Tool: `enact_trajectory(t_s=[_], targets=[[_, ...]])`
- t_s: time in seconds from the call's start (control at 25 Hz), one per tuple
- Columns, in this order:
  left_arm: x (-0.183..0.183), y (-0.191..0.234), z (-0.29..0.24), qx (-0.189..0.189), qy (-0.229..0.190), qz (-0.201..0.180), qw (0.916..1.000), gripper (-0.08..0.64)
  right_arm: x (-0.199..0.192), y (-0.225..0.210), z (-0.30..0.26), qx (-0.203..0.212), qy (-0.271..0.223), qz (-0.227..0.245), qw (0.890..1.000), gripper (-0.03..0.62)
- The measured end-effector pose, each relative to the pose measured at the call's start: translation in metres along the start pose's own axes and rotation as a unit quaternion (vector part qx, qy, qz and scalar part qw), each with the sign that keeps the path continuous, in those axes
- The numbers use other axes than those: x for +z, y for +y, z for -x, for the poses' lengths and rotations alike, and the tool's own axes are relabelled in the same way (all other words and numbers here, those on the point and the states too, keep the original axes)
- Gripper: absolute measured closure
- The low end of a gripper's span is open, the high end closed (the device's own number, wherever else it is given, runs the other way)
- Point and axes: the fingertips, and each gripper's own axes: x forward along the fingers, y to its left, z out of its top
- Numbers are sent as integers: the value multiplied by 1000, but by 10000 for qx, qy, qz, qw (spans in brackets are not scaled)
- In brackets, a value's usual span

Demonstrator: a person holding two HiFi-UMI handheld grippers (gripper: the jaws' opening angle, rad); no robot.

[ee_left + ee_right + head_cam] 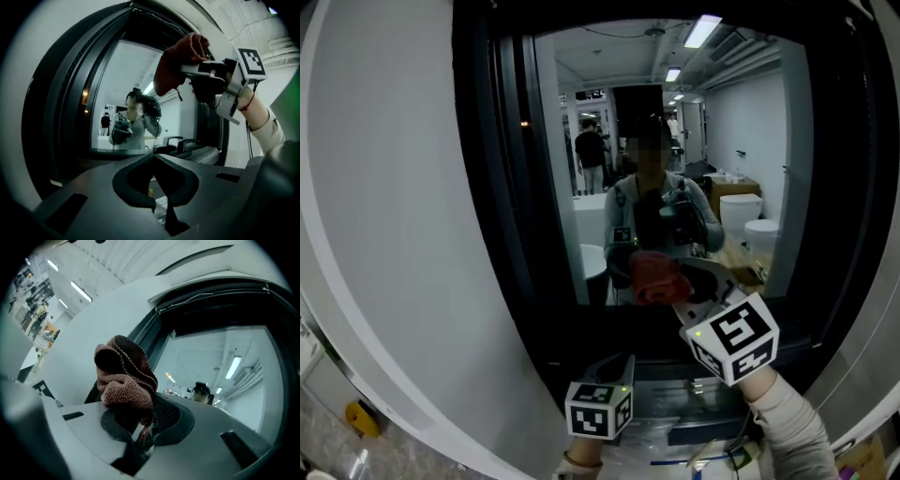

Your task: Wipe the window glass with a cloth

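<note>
As the right gripper [140,427] has its jaws clamped on the reddish-brown cloth [124,380], the wiping step is in hand; the bunched cloth is held up before the lower part of the window glass [675,141], though it is hard to say whether it touches the pane; the left gripper [154,185] hangs lower, jaws together with nothing between. Next, I judge, the cloth must press onto the glass and sweep across evenly.
</note>
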Motion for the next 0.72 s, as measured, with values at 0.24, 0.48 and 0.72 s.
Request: enact_trajectory(t_s=[0.24,0.48,0.72], targets=[[26,24,-11,98,32,-32,9999,556,91,-46,-44,-475,-408,1018,9928,548],[33,43,-21,157,47,-113,9998,557,177,-76,-80,-1107,-723,1818,9744,548],[34,50,-20,160,46,-144,9998,555,238,-97,-106,-1812,-769,2532,9472,548]])
